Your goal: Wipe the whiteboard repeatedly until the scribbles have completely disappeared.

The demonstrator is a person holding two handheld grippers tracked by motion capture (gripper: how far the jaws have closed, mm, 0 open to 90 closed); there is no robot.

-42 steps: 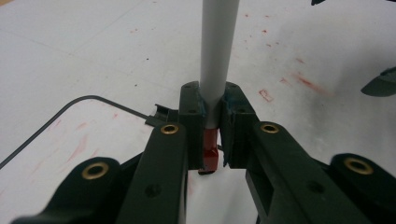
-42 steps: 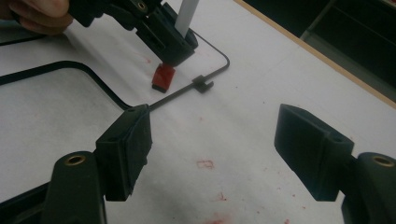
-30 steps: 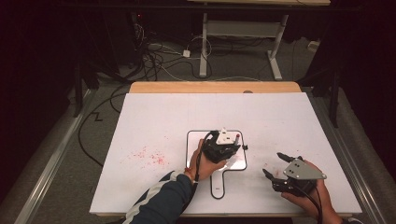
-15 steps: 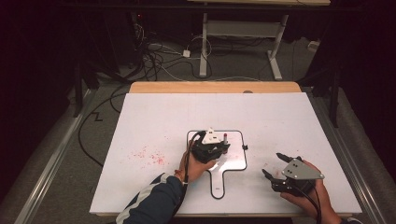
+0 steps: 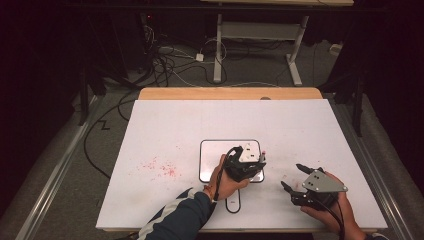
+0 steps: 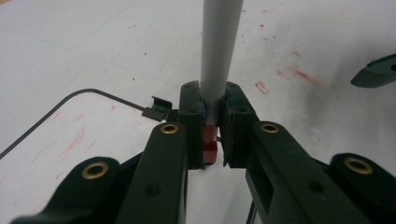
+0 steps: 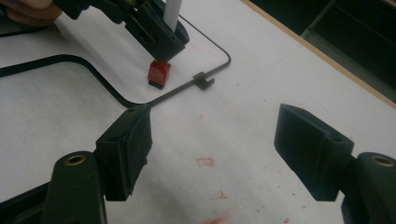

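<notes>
High view, left gripper: the left gripper [image 5: 248, 162] hangs over the right half of the small whiteboard [image 5: 212, 162], which lies flat at mid-table on the white table sheet [image 5: 165, 125].
High view, marker: a pale marker [image 5: 262, 156] with a reddish end sticks out at the gripper's right side, too small here to read its tilt.
High view, right gripper: the right gripper [image 5: 296, 178] rests well to the right of the whiteboard, jaws apart, nothing between them.
High view, nearer hand: the left one, since it already carries the marker over the board.

Left gripper view, jaws: clamped together on the grey barrel of the marker [image 6: 219, 51].
Left gripper view, long axis: the barrel runs straight out between the jaws and away from the camera; its red end [image 6: 210, 147] sits back inside the grip.
Left gripper view, board edge: the dark frame of the whiteboard [image 6: 93, 91] curves at the left, with a small clip [image 6: 156, 108] just beside the jaws.

Right gripper view, jaws: wide apart and empty, right gripper [image 7: 212, 140] over bare sheet with red smudges [image 7: 205, 162].
Right gripper view, marker: the red end [image 7: 159, 73] points down close over the whiteboard's surface, near its corner and the clip [image 7: 204, 80]; whether it touches I cannot tell.
Right gripper view, direction: the marker lies up and to the left of these jaws, held by the left gripper [image 7: 159, 32].
Judgement: the next stroke likely depends on lowering that red end onto the board inside the frame.
</notes>
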